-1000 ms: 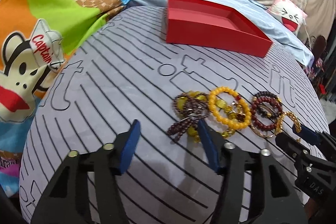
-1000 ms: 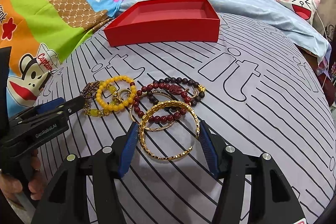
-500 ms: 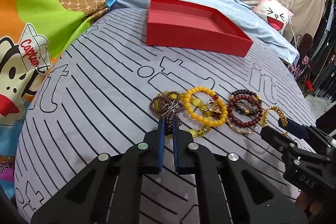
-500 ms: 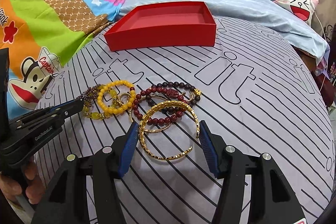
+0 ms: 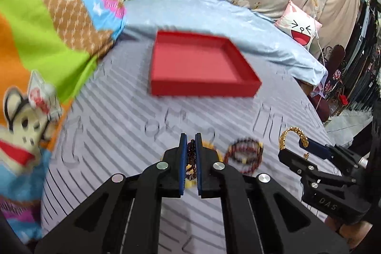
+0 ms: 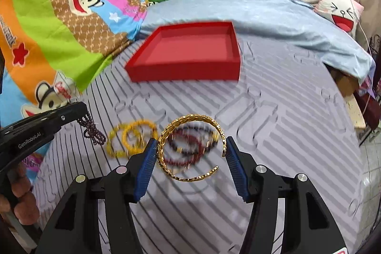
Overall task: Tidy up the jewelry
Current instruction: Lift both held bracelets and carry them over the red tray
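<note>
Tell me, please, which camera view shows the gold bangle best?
The right wrist view: the gold bangle sits whole and sharp between the right gripper pads, lifted off the bed. In the left wrist view only an arc of it shows above that gripper at the right edge.

Red tray ahead of the claws. Grey bed cover with black stripes. Gold bangle between blue pads of black right claw. Dark maroon bead bracelet in left claw. Yellow bead bracelets left of right claw.
</note>
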`<state>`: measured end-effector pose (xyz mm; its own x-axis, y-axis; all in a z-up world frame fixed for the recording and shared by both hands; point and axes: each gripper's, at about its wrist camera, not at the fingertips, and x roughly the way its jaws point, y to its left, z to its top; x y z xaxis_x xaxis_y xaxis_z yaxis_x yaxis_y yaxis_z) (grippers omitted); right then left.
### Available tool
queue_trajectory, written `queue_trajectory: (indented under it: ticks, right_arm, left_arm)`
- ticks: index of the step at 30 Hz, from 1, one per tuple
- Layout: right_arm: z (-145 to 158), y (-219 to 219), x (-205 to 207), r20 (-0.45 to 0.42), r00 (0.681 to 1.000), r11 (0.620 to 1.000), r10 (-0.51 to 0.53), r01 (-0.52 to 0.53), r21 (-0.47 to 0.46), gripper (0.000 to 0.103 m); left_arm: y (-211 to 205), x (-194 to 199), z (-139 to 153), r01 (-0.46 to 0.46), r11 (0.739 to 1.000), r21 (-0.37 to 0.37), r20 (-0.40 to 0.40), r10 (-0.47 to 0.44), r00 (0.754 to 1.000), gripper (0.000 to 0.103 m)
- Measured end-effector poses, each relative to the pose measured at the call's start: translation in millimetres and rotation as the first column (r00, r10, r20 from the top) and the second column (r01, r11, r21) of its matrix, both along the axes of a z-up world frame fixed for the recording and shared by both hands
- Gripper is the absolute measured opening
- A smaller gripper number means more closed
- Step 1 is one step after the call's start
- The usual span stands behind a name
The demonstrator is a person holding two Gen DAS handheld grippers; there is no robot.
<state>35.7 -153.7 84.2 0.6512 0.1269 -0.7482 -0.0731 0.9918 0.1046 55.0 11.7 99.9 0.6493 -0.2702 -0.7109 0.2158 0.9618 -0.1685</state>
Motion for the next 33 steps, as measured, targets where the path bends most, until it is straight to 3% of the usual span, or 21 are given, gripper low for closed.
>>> queue_trajectory:
  ticks: [7, 12, 20, 26, 33]
  right_arm:
    - [36, -22, 82, 0.015, 0.999, 0.999, 0.029, -0.03, 0.036, 0.056]
    - [39, -29, 161, -0.029, 0.998, 0.998, 0.059, -0.059, 0.026, 0.056]
    - [-2, -26, 263, -0.163, 0.984, 0.997, 0.078, -0.076, 0.015, 0.056]
    - [-28, -16, 304, -0.221, 0.971, 0.995, 0.089, -0.095, -0.016, 0.056]
    - [-46, -15, 336, -0.23, 0.971, 0.996, 0.066, -0.078, -0.043, 0.056]
  left_arm:
    - [-18, 77, 33, 0.034, 0.999, 0.007, 0.055, -0.034, 0.998, 0.006]
    - [-27, 157, 35, 0.067, 0.998, 0.011, 0.013, -0.067, 0.998, 0.007]
    - [-41, 256, -9, 0.084, 0.995, 0.06, -0.1, -0.078, 0.992, 0.007]
    - [-47, 302, -47, 0.065, 0.994, 0.087, -0.161, -0.051, 0.986, 0.007]
    - [-49, 339, -58, 0.029, 0.996, 0.083, -0.166, -0.015, 0.986, 0.007]
